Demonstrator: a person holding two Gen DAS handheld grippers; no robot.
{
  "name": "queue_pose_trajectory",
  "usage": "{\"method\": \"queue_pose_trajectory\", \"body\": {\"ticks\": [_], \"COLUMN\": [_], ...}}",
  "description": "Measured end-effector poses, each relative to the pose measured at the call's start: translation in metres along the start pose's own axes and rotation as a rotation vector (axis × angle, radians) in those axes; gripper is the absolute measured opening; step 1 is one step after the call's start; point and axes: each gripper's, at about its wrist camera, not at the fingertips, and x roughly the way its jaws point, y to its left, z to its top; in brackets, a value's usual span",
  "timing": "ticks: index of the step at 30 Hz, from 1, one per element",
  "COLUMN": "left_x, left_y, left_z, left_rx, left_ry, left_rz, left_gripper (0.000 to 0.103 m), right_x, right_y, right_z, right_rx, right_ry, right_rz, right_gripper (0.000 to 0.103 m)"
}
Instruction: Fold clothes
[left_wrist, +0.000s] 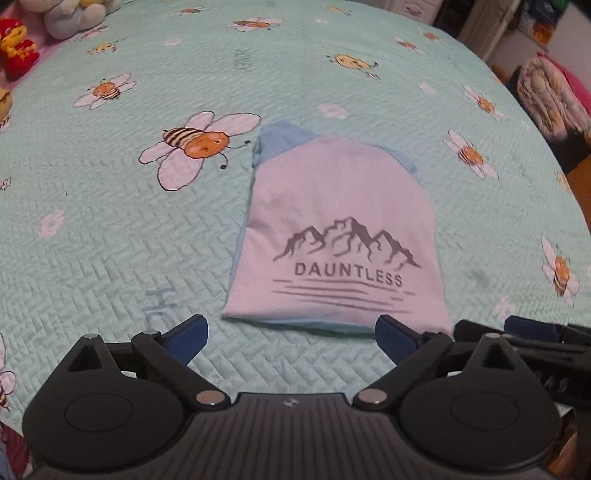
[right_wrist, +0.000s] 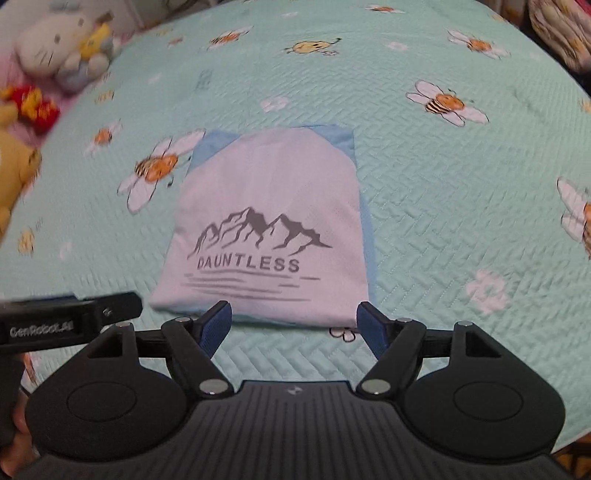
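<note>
Left wrist view: the folded T-shirt (left_wrist: 334, 229), white with light-blue sleeves and a grey mountain print reading DAUNTLESS, lies flat on the mint bee-patterned quilt (left_wrist: 129, 240). The left gripper (left_wrist: 291, 334) hangs above the shirt's near edge, jaws spread wide and empty. Plush toys (left_wrist: 70, 18) sit at the far left.

Right wrist view: the same T-shirt (right_wrist: 269, 221) lies ahead of the right gripper (right_wrist: 294, 325), its jaws also apart, holding nothing. The blurred plush toys (right_wrist: 55, 48) probably include a white cat.

Quilt (left_wrist: 110, 240) open around shirt (left_wrist: 332, 192); plush toys (right_wrist: 55, 48) far corner
</note>
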Motion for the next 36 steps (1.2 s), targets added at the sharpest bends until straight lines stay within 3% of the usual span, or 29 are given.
{"method": "queue_pose_trajectory", "body": {"ticks": [2, 9, 19, 36], "left_x": [-0.001, -0.008, 0.003, 0.018], "left_y": [-0.005, -0.014, -0.011, -0.005], "left_z": [0.001, -0.003, -0.008, -0.006], "left_rx": [0.013, 0.075, 0.037, 0.020], "left_ry": [0.020, 0.017, 0.079, 0.093], "left_rz": [0.028, 0.105, 0.101, 0.137], "left_gripper": [0.099, 0.099, 0.099, 0.099], "right_x": [-0.006, -0.015, -0.015, 0.006], "right_y": [0.007, 0.011, 0.017, 0.019], "right_z": [-0.001, -0.004, -0.007, -0.007], "right_rx": [-0.024, -0.026, -0.057, -0.072], "right_ry": [0.005, 0.021, 0.030, 0.074], "right_rz": [-0.036, -0.030, -0.070, -0.077], "right_gripper": [0.074, 0.074, 0.074, 0.074]}}
